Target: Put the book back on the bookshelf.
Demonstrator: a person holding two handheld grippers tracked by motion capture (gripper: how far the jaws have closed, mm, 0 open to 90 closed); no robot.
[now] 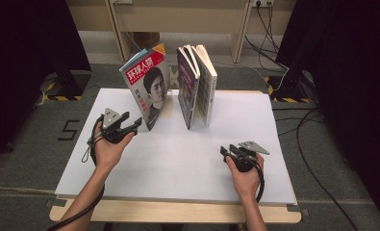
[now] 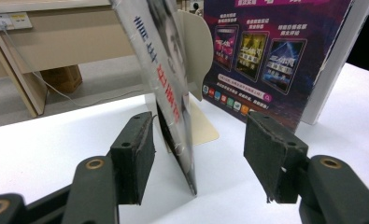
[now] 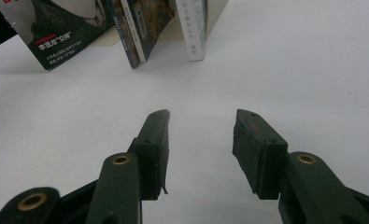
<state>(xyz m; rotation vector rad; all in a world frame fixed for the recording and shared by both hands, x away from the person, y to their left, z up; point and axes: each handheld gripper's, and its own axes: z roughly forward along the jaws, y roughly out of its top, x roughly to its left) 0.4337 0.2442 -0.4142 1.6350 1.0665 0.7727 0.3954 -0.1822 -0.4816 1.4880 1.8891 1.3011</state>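
left tongs point(image 1: 135, 126) at the near lower corner of the magazine point(image 1: 146, 84), pads apart, nothing clamped. magazine standing on its bottom edge on the desk point(image 1: 187, 159), leaning, cover with red title block facing the person's left; long axis rising from the desk and tipped. seen along the left tongs: lower edge of the magazine point(image 2: 175, 107) between the two pads, closer to the left pad, not pressed by either; gap on both sides. thin edge roughly in line with the opening, so a squeeze would likely land on the two faces. cream bookend point(image 2: 196, 60) just behind it, then two more books point(image 1: 197, 84) upright, fanned open at the top, standing apart from the magazine. right tongs point(image 1: 230, 153) resting low on the desk, well apart from the books, pads apart and empty, pointed toward the row from the near side. left hand point(image 1: 108, 147) clearly the nearer one; next move probably its own: close on the lower corner.
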